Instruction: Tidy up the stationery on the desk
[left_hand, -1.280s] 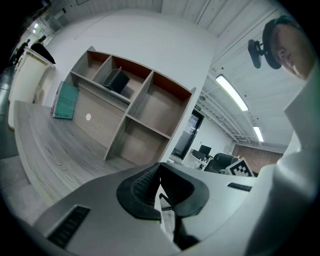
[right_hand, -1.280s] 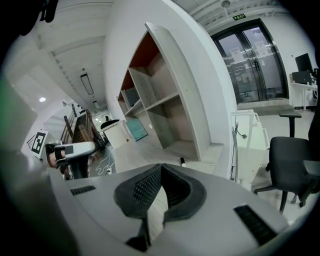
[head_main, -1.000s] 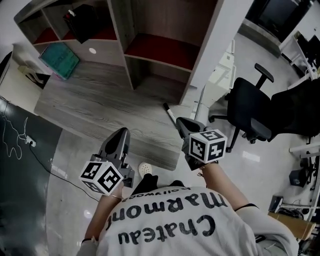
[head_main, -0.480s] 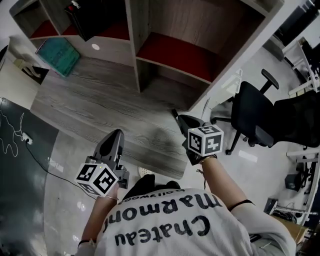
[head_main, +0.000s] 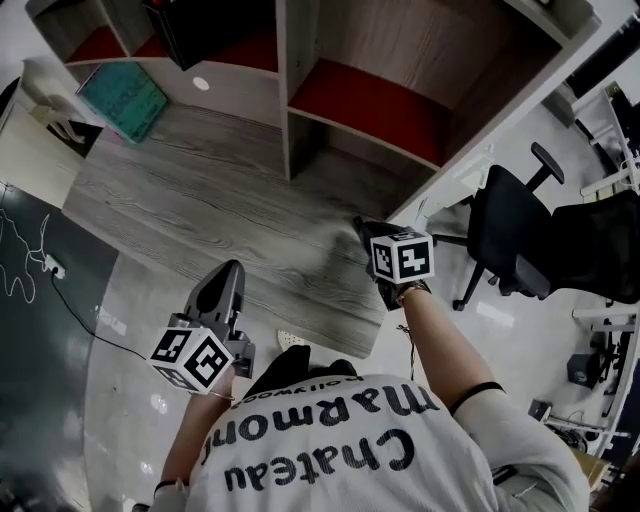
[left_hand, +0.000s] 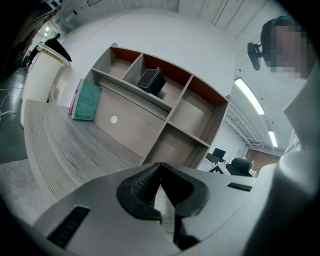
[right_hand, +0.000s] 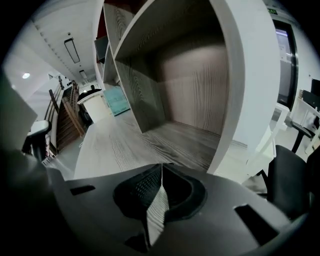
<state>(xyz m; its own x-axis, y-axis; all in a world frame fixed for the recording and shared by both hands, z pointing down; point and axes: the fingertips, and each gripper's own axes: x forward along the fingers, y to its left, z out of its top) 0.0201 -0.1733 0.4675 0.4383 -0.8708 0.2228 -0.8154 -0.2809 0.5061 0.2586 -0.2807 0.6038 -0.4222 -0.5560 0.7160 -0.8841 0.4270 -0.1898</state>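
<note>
On the desk (head_main: 200, 210), a shelf cubby (left_hand: 173, 79) holds a black box (left_hand: 151, 81).

A black office chair (head_main: 505, 225) stands at the right of the frame on the pale glossy floor (head_main: 130, 292). At the left, a thin cable (head_main: 78, 312) crosses the floor beside a dark panel (head_main: 35, 340).

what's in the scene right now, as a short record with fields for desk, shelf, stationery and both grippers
desk: grey wood-grain top
shelf: open compartments, standing along the desk's back
notebook: teal, propped upright against the shelf, far left
box: black, in an upper compartment
left gripper: shut, nothing between the jaws, at the desk's near edge
right gripper: shut, nothing between the jaws, by the desk's right end
chair: black, on the floor to the right
</note>
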